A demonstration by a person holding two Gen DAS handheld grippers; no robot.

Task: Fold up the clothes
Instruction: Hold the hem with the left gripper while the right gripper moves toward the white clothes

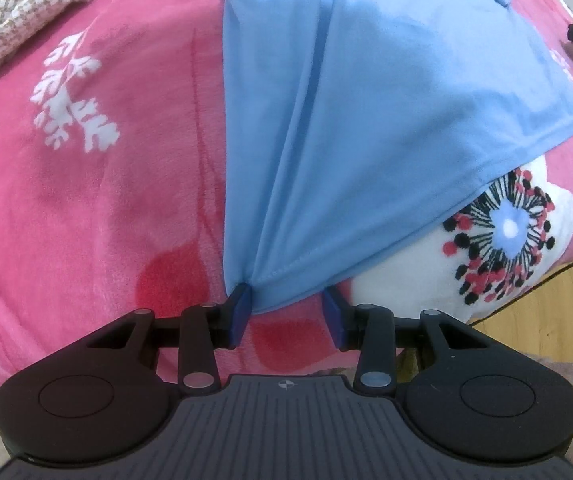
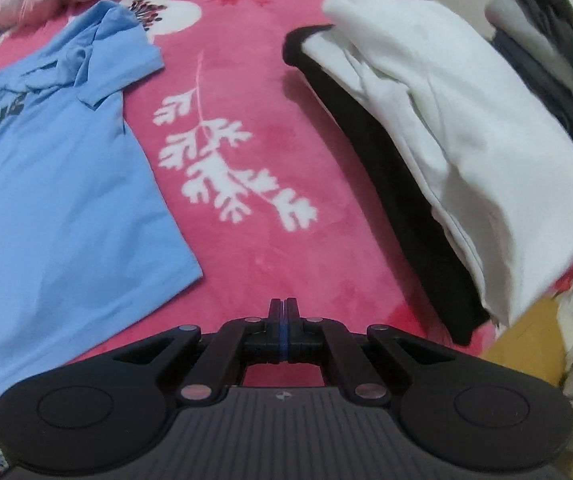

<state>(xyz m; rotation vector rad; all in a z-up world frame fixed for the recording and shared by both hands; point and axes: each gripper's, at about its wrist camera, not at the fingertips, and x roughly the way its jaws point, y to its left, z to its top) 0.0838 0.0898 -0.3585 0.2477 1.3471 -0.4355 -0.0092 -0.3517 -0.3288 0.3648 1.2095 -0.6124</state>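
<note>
left hand-held gripper point(image 1: 286, 312): jaws apart, released; the blue shirt's point(image 1: 366, 120) hem corner sits in the gap, left pad touching the cloth edge, right pad just beside it, nothing pinched.
right hand-held gripper point(image 2: 284, 312): clenched, pads pressed together, nothing between them; low over bare blanket.
blue shirt: spread flat on the pink floral blanket point(image 1: 86, 200). Left view: runs 12 to 6 o'clock, narrowing into folds toward the gripper. Right view: fills the 9 o'clock side point(image 2: 58, 200), collar at 10 o'clock, dark print near the left frame edge.
shirt edges: left view, long side edge straight from 12 down to 6 o'clock; hem slants from 6 out to 3 o'clock, lying over a white flower print point(image 1: 506, 232). Right view, side edge runs from the sleeve at 11 to a corner near 7 o'clock.
open room: left view, bare blanket across the whole 9 o'clock half. Right view, a bare strip with a white leaf print point(image 2: 230, 172) lies between the shirt and the folded stack.
folded stack: white garment point(image 2: 466, 140) on top of a black garment point(image 2: 406, 220), 1 to 4 o'clock, well apart from the shirt.
other cloth: checked fabric point(image 1: 18, 12) at 10 o'clock in left view; dark grey pile point(image 2: 558, 60) at 2 o'clock in right view.
bed edge: the blanket ends at 4 o'clock in both views, wood-coloured floor point(image 1: 546, 308) beyond.
</note>
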